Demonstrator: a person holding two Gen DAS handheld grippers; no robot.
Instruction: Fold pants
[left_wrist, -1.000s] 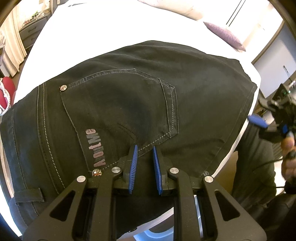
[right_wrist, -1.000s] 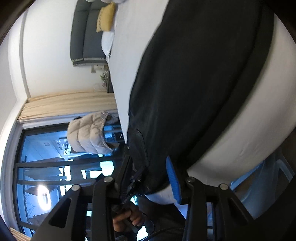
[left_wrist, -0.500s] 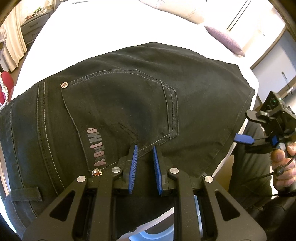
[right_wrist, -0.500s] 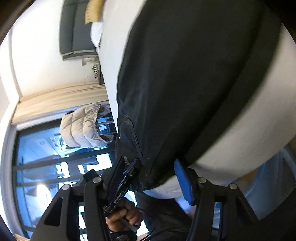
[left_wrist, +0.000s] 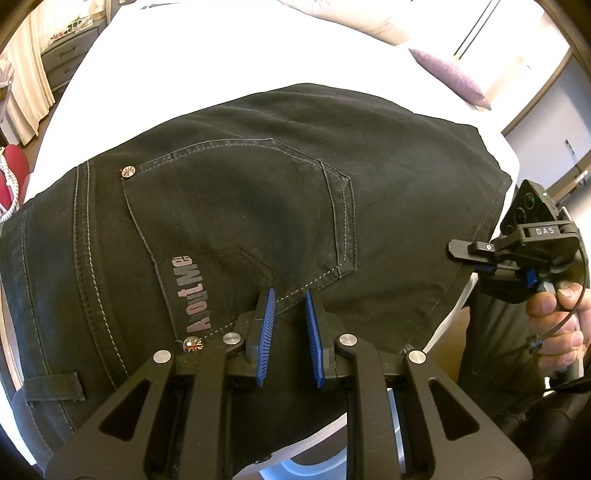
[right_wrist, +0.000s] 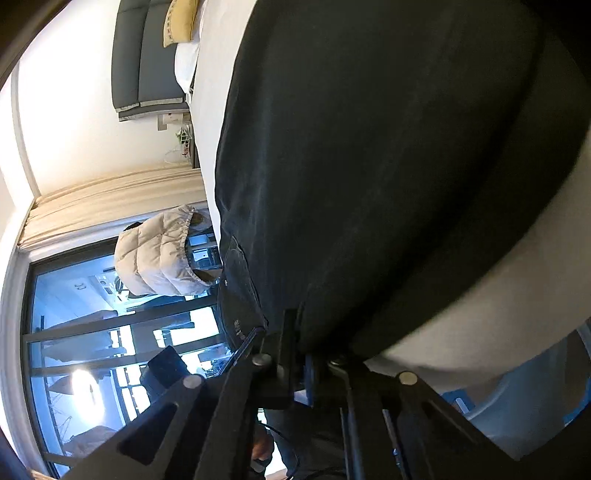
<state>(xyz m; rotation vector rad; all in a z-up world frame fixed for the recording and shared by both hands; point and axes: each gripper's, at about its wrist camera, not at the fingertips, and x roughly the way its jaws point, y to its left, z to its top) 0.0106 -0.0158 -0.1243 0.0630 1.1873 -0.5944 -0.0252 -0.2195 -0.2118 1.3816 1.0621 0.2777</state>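
Black jeans (left_wrist: 258, 206) lie flat on a white bed (left_wrist: 207, 55), back pocket and pink "AoutMe" lettering up. My left gripper (left_wrist: 290, 306) hovers over the pocket's lower seam, its blue pads a little apart and holding nothing. My right gripper (left_wrist: 465, 254) shows at the jeans' right edge in the left wrist view, held in a hand. In the right wrist view the right gripper (right_wrist: 299, 332) has its jaws closed together on the near edge of the jeans (right_wrist: 369, 166).
A purple pillow (left_wrist: 450, 77) lies at the bed's far right. A dresser (left_wrist: 62, 51) and curtains stand at the far left. In the right wrist view a beige puffer jacket (right_wrist: 159, 254), a window and a grey headboard (right_wrist: 147, 59) are visible.
My right gripper moved in onto the jeans' edge and its jaws closed on the fabric. My left gripper has stayed in place over the pocket.
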